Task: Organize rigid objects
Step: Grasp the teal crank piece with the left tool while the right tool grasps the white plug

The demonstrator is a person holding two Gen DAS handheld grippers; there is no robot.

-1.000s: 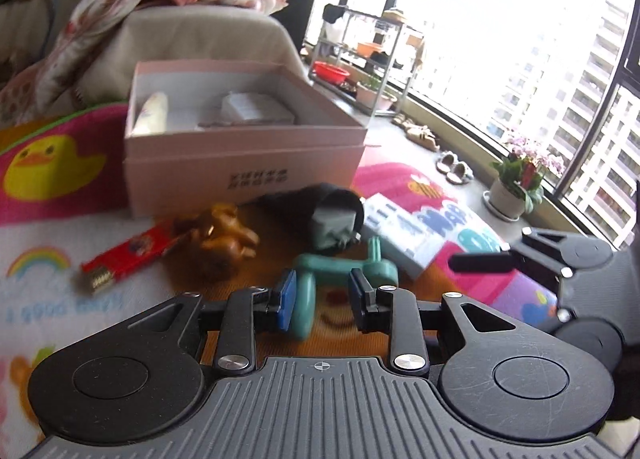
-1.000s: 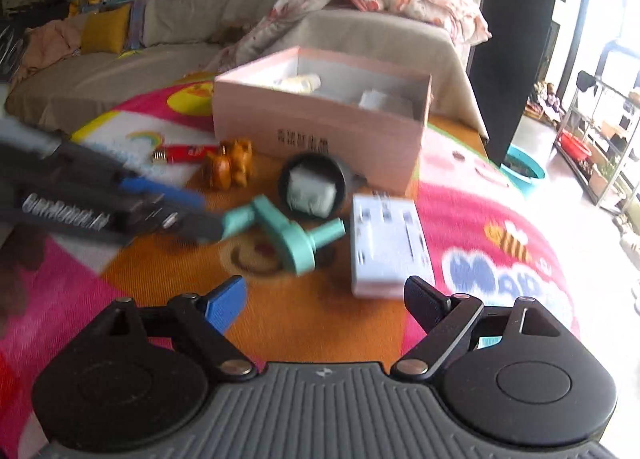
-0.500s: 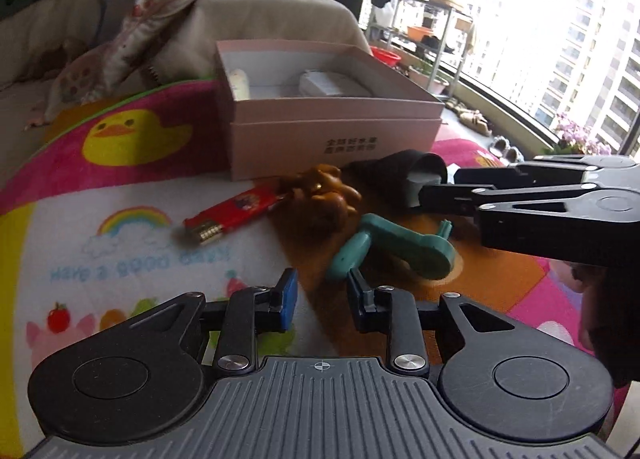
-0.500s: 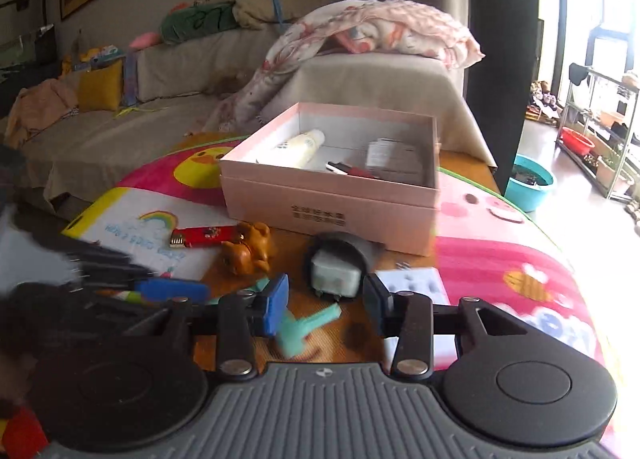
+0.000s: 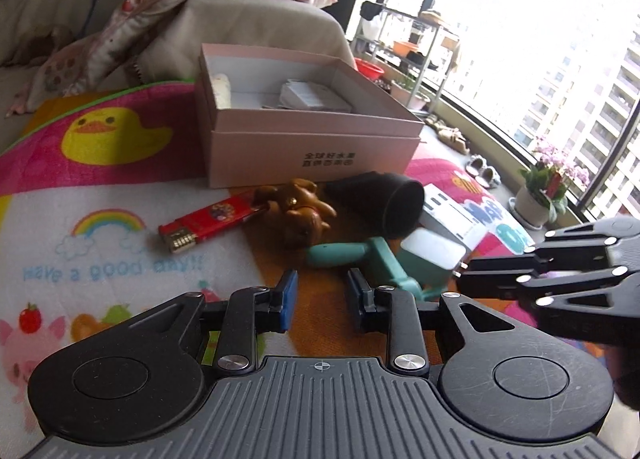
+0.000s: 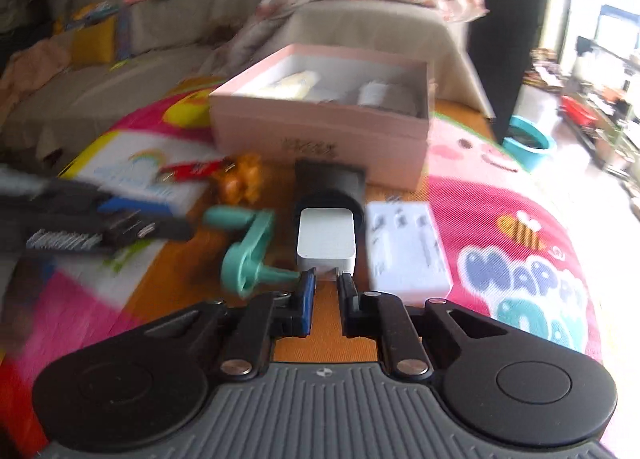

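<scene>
Right gripper was pinched nearly shut on the metal prongs of a white charger, pads on the plug end, charger body sticking out fwd just in front of a black cup lying on its side. In the left wrist view the same gripper came in from the right w/ the charger at its tip. Left gripper hung over the mat, jaws a narrow gap apart, nothing between them.

Pink box sat open at the back of the mat, a cream tube and a white packet inside. Just in front of it: red lighter, brown toy dog touching the lighter's end, teal plastic handle left of the charger, white flat box right of it. Right wrist view was motion-blurred, so fine contact on the prongs was hard to read.
</scene>
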